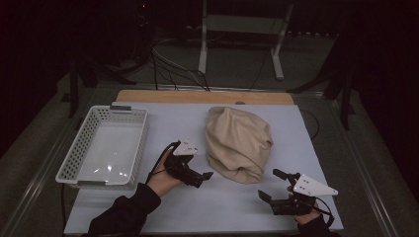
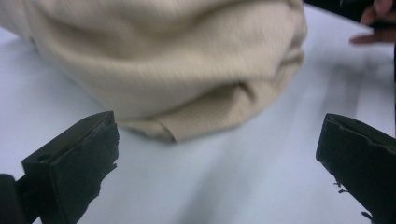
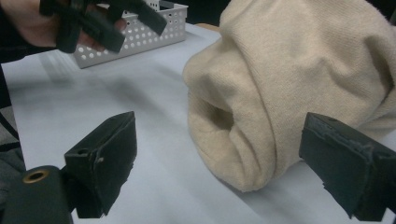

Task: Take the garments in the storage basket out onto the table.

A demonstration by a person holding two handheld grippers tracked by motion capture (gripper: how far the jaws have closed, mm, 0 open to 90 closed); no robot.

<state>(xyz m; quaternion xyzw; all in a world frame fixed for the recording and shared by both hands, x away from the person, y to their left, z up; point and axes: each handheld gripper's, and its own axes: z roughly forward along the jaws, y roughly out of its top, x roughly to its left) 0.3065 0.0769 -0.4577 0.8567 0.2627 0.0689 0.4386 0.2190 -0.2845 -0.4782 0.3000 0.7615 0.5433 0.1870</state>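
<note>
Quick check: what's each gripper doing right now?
Left gripper: open, holding nothing, near the beige cloth.
Right gripper: open, holding nothing.

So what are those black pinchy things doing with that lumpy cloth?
A person holds tongs in each hand at a table. A bunched-up beige cloth lies on the white mat, and both tongs are open and near it without touching: the left tongs beside its near left edge, the right tongs just off its near right corner. A white basket sits at the left with nothing in it.
</note>
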